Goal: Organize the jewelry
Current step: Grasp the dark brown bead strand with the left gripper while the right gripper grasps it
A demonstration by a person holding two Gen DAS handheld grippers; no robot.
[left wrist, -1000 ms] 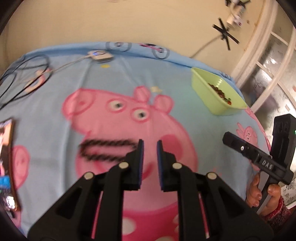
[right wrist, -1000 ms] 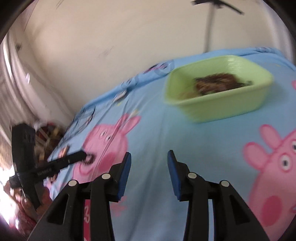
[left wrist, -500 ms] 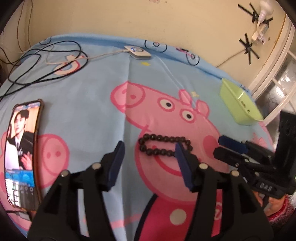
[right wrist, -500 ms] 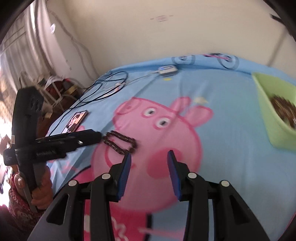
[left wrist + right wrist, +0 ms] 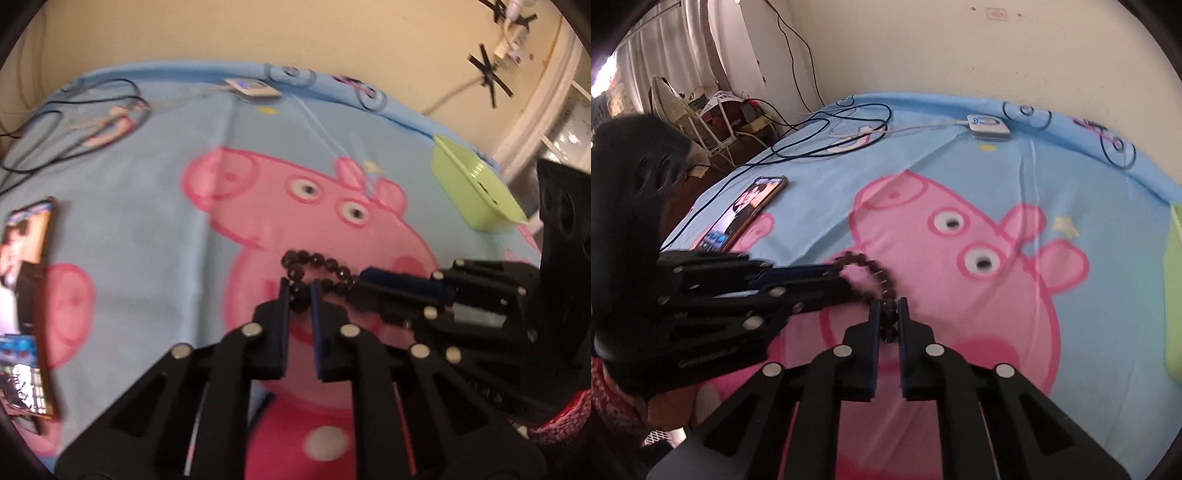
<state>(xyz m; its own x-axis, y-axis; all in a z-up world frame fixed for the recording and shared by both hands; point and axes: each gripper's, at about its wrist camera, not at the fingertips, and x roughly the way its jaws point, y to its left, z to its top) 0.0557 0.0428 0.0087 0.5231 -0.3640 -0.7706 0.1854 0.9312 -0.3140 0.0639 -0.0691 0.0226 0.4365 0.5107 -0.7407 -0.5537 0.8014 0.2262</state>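
Left wrist view: left claw [image 5: 298,291] and right claw [image 5: 886,314] both clamped on bead bracelet [image 5: 314,264]; light, limp, slippery; best pinched across single beads

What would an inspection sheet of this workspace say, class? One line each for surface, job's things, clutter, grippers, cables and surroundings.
Surface: blue cartoon-pig bedsheet.
Job's things: dark bead bracelet on the sheet; green tray apart, far right.
Clutter: lit phone; small white device.
Grippers: left gripper and right gripper each shut on the bracelet, at different parts of it.
Cables: black loops and a white lead on the sheet.
Surroundings: cream wall; curtain.
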